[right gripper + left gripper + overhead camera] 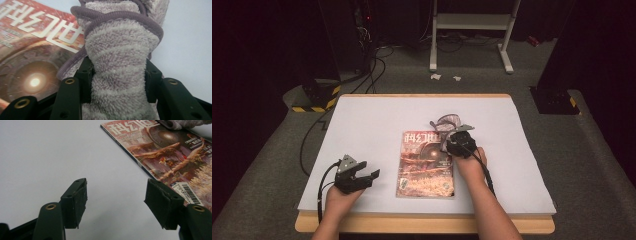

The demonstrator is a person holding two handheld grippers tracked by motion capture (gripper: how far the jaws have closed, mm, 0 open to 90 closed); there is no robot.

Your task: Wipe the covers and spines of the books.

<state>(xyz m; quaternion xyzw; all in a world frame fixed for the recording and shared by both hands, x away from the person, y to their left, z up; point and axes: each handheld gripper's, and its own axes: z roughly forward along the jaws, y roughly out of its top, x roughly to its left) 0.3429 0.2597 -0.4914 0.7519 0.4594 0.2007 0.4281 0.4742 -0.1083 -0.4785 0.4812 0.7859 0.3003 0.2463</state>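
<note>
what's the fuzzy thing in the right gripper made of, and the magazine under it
The cloth, clamped in the right gripper, looks like soft terry or fleece: pale lilac-grey looped pile with a smooth purple bound edge. The magazine looks like coated paper: its printed cover has a slight sheen, a thin flat spine and a white barcode label.

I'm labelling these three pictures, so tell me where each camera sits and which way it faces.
High view: above the person's side, facing forward and down on the table; forearms, both grippers.
Left gripper view: rides the left gripper, open jaws, facing the magazine.
Right gripper view: rides the right gripper, clamped on the fuzzy cloth.
All share the magazine.
</note>
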